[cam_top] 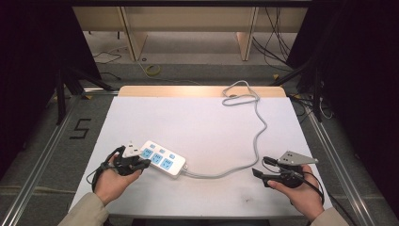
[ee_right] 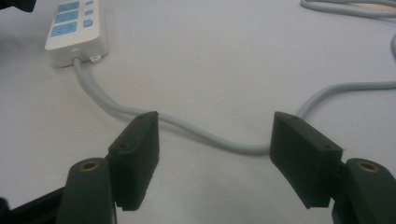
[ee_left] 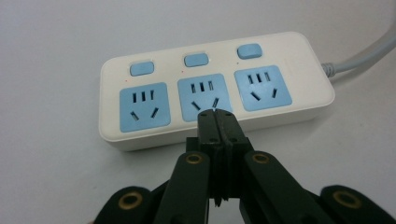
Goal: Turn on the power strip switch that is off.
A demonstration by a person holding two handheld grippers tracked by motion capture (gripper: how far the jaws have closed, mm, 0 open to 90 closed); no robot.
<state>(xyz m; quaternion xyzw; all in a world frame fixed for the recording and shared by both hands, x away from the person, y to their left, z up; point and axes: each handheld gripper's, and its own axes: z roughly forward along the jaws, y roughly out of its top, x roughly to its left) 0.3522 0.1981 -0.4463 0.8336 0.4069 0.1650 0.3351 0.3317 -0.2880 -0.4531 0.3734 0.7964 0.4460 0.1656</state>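
- The power strip (cam_top: 162, 157) lies flat on the white worktop (cam_top: 197, 122), in the lower left of the high view, angled with its cable end toward the lower right.
- In the left gripper view it sits across the middle of the frame, its three blue sockets (ee_left: 202, 96) and three blue switches (ee_left: 195, 59) facing up.
- The left gripper (ee_left: 215, 112) has its jaws pressed together with nothing between them; the tips sit at the near edge of the middle socket, and I cannot tell whether they touch it.
- In the high view a small white plug-like part (cam_top: 131, 149) shows at the strip's left end by the left gripper (cam_top: 134, 162); what it is I cannot make out.
- The right gripper (ee_right: 215, 144) stands wide, its jaws apart over the grey cable (ee_right: 187, 128), which runs between them on the worktop without being pinched.
- In the high view the right gripper (cam_top: 263, 172) sits at the lower right, well apart from the strip.
- Handling, as I judge it: the strip is a stiff, light plastic box with smooth sides, so it may slide on the cloth when pushed at one end.
- The long side walls look the best place to take hold; the switches would probably give under a closed tip.
- The cable is soft and springy; pulling on it would likely drag or swing the strip.
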